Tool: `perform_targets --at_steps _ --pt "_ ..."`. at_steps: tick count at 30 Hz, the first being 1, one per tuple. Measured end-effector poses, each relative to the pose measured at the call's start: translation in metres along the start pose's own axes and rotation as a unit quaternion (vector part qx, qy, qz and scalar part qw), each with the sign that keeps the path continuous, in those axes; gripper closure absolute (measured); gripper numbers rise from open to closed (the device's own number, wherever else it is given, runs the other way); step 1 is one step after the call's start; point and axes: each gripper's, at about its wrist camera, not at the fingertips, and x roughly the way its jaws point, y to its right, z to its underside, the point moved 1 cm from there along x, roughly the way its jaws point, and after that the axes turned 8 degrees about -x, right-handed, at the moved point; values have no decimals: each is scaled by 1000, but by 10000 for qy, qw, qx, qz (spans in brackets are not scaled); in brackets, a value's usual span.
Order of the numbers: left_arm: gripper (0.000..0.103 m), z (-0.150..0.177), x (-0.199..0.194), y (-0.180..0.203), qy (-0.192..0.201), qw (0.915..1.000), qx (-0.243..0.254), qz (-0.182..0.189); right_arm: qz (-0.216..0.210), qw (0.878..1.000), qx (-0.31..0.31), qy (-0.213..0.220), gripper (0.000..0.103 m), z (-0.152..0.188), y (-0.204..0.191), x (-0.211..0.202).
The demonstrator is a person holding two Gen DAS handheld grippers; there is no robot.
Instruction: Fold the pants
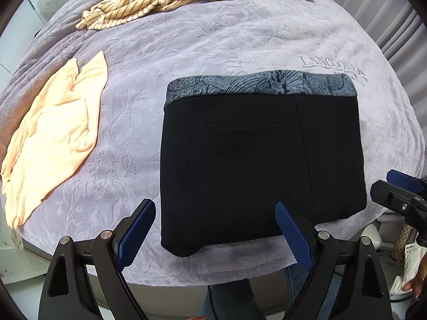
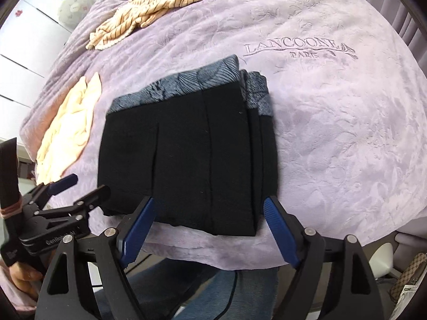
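Observation:
The black pants (image 1: 256,157) lie folded into a compact rectangle near the front edge of the bed, with a grey-blue patterned band (image 1: 261,85) along the far side. In the right wrist view the pants (image 2: 192,154) show stacked layers at their right edge. My left gripper (image 1: 214,210) is open and empty, just above the pants' near left part; it also shows in the right wrist view (image 2: 80,189). My right gripper (image 2: 209,208) is open and empty at the pants' near edge; it shows at the right of the left wrist view (image 1: 400,189).
A lavender embossed bedspread (image 1: 213,42) covers the bed. A peach garment (image 1: 56,133) lies at the left. A striped cream garment (image 1: 160,0) is bunched at the far side. Bags and a white stool (image 2: 381,258) stand off the bed's right.

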Motion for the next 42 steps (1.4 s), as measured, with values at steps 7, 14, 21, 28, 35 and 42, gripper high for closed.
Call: perform_targets --at_steps 7,14,21,28,35,42 --pt "2 -9 -16 2 15 9999 -122 8 264 9996 -111 47 18 -13 -17 -13" --pt "0 -9 -34 5 331 9992 -177 -135 604 9980 -126 -161 18 -22 -22 -21" --pt "0 -10 -33 0 330 9990 -229 -216 600 9978 -246 -110 18 -22 -29 -25" --pt "0 -9 -33 -1 342 9989 -202 -249 669 9974 -253 -108 18 -22 -32 -26" --pt "0 -9 -33 -3 348 9989 -201 -259 727 9969 -263 -111 18 -22 -35 -25" --pt "0 -9 -33 -4 343 9988 -223 -266 735 9967 -308 -155 18 -24 -35 -23"
